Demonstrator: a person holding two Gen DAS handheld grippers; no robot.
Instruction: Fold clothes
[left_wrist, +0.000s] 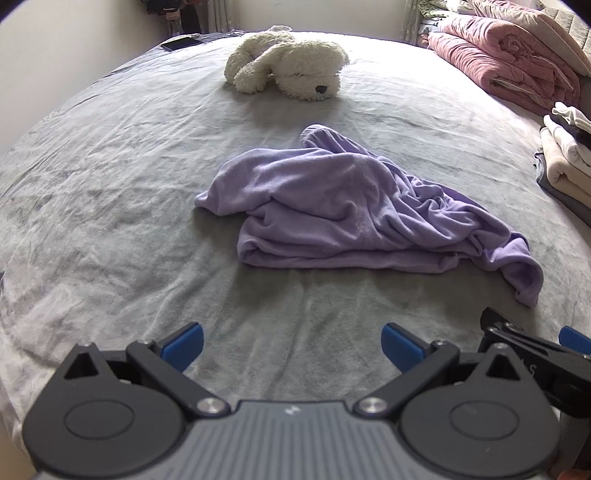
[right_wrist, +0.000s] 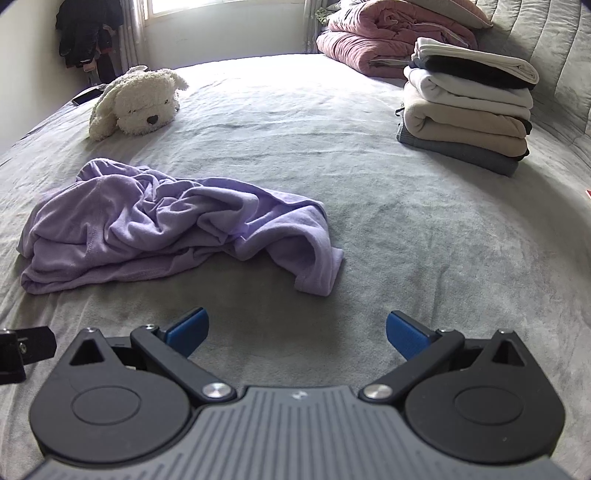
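Left tongs (left_wrist: 291, 345) spread wide, blue pads (left_wrist: 184, 345) well apart, nothing between them, hovering over bare sheet; right tongs (right_wrist: 297, 334) likewise spread, pads (right_wrist: 406, 334) holding nothing; we see the right tongs' tip at the left view's right edge, so the two sit side by side near the bed's near edge.

Ahead of both: one purple garment (left_wrist: 351, 210), crumpled in a heap on the grey bed (left_wrist: 110, 184), touching neither tool; from the left view it lies centre to right, from the right view (right_wrist: 159, 225) centre to left, so it sits between the two lines of sight; long axis runs roughly left-right across the views; one loose end trails toward the near right, a narrower end pokes away toward the toy; we cannot tell sleeve from hem.

Further out: one white plush dog (right_wrist: 138, 101), nose toward us, well apart from the garment; one stack of folded clothes (right_wrist: 469, 107) at far right, about six layers, count unsure; one pink quilt (right_wrist: 388, 33) bundled behind it; one dark flat object (left_wrist: 181, 42) at the far left corner, too small to identify.
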